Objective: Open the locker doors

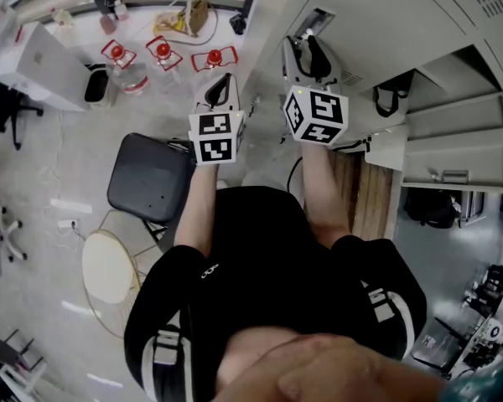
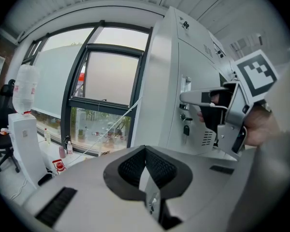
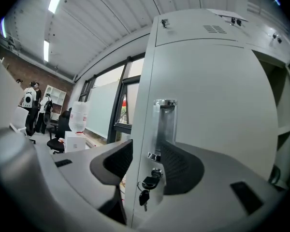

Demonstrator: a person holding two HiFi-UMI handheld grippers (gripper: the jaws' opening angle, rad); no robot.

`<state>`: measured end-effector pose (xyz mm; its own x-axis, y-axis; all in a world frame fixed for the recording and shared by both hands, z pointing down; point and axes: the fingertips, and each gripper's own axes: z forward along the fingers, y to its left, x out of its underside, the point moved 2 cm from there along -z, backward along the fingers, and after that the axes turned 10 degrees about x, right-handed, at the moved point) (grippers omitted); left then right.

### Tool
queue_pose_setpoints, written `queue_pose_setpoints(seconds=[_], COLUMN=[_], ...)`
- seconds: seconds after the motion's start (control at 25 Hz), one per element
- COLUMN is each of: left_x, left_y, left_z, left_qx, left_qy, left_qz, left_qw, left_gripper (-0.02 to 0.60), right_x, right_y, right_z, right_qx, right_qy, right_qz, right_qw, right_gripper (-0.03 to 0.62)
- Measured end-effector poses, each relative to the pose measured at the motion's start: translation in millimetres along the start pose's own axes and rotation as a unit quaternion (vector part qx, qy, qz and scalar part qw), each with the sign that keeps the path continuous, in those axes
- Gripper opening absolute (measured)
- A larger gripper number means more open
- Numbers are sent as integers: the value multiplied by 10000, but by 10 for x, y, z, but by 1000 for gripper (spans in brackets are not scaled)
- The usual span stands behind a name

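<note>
Holds right tongs (image 3: 147, 166) level at the tall pale grey metal locker door (image 3: 208, 105), jaws spread about as wide as possible, clamping nothing. Straddles the door's handle-side vertical edge: one pad outside it, the other across the door face. Puts the chrome recessed pull handle (image 3: 165, 122) just above and between the pads. Puts the small dark key (image 3: 151, 181) in its lock directly below, with a second key (image 3: 143, 197) dangling from it. Looks shut or close to it; cannot tell whether latched.

Holds left tongs (image 2: 145, 164) a little back and left of the right tongs, jaws brought together, empty. Points them past the locker's side toward the dark-framed window (image 2: 106, 81).

Further right of the right tongs: open compartments with bare shelves (image 1: 457, 120).

Judged step: lining up a purchase on the door before swinging it out.

Risks from here:
- Closing on bare sheet edge instead of the handle: thin, slick purchase, likely to slide off on the pull.
- Pulling with the lock unturned: no swing, strain on the key, possibly rocking the cabinet.
- Catching the dangling key with the lower pad: could bend it or drag it out.
- Swinging the door outward with the left tongs idle close by: could knock them.
</note>
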<state>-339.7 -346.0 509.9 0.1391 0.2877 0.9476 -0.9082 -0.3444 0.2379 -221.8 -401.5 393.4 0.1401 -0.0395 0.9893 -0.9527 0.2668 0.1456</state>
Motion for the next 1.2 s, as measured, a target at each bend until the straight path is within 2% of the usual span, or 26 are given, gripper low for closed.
queue_pose_setpoints(seconds=[0.36, 0.6, 1.2], left_x=[-5, -10, 80], left_y=[23, -12, -195], left_z=[-6, -1, -14], left_qx=[0, 79, 250], left_qy=[-7, -25, 81], left_qz=[-13, 6, 12], left_qw=[10000, 10000, 9997], left_gripper=[11, 11, 11], right_x=[-52, -42, -55], right_y=[-10, -20, 21], right_z=[150, 161, -75], right_qx=[47, 270, 115], right_qy=[55, 154, 140], right_qz=[-88, -187, -187], right_qw=[9999, 9993, 9997], right_gripper=[181, 98, 95])
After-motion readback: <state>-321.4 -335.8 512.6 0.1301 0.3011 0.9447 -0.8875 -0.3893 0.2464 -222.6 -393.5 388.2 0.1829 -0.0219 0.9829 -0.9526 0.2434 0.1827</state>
